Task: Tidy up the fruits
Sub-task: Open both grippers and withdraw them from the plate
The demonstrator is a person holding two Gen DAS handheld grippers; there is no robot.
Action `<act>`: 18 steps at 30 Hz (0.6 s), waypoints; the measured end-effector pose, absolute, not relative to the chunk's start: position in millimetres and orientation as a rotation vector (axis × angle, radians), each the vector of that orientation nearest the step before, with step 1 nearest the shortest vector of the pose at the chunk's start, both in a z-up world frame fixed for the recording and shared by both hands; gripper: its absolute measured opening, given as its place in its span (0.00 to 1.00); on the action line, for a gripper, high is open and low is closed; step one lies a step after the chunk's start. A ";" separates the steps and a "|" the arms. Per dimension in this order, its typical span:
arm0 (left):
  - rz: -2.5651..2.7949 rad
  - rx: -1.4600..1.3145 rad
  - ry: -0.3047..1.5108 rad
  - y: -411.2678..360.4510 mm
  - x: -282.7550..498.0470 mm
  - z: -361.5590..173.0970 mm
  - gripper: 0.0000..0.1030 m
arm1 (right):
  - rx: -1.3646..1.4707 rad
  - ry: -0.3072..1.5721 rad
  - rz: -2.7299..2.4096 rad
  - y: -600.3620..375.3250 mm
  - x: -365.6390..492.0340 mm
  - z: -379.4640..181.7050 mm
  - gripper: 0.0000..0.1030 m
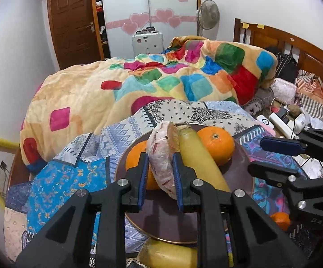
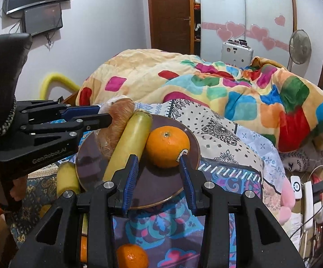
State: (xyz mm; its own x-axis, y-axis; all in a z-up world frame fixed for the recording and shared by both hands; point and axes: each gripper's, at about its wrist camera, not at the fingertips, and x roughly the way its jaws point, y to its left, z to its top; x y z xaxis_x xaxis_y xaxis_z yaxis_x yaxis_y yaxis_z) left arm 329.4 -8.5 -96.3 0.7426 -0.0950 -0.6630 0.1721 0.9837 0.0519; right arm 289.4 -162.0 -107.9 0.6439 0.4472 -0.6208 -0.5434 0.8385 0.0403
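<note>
Pinkish and netted, a wrapped fruit (image 1: 162, 156) is clamped between the closed-in pads of the left gripper (image 1: 159, 178), just above a dark round plate (image 1: 239, 174). Beyond those jaws a long yellow fruit (image 1: 200, 160) and an orange (image 1: 217, 148) are already seated. The right gripper (image 2: 159, 179) is held empty, jaws parted, the plated orange just ahead of them. If released tilted, the wrapped fruit could probably roll off, since the plate is bedded on a soft patterned cloth (image 2: 224, 134). A cluttered bedroom with a colourful blanket (image 1: 161, 76) is seen behind
</note>
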 end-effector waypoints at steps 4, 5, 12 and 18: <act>-0.156 0.112 0.740 -6.5 326.5 -96.8 0.25 | -0.155 0.670 0.571 -163.1 286.6 -110.2 0.34; -0.162 0.116 0.750 -6.3 324.9 -97.4 0.30 | -0.156 0.671 0.571 -163.5 285.6 -110.5 0.34; -0.157 0.133 0.757 -1.3 301.6 -93.3 0.38 | -0.155 0.659 0.570 -167.7 268.3 -103.9 0.34; -0.135 0.125 0.735 7.7 270.0 -78.5 0.48 | -0.160 0.630 0.585 -171.2 240.8 -88.5 0.34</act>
State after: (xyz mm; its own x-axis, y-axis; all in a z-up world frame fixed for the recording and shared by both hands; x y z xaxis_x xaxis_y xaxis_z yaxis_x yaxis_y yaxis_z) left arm 270.0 7.7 -78.5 0.7337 -0.0785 -0.6749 0.1661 0.9839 0.0662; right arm 240.8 -171.2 -88.5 0.6533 0.4660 -0.5967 -0.5605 0.8275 0.0326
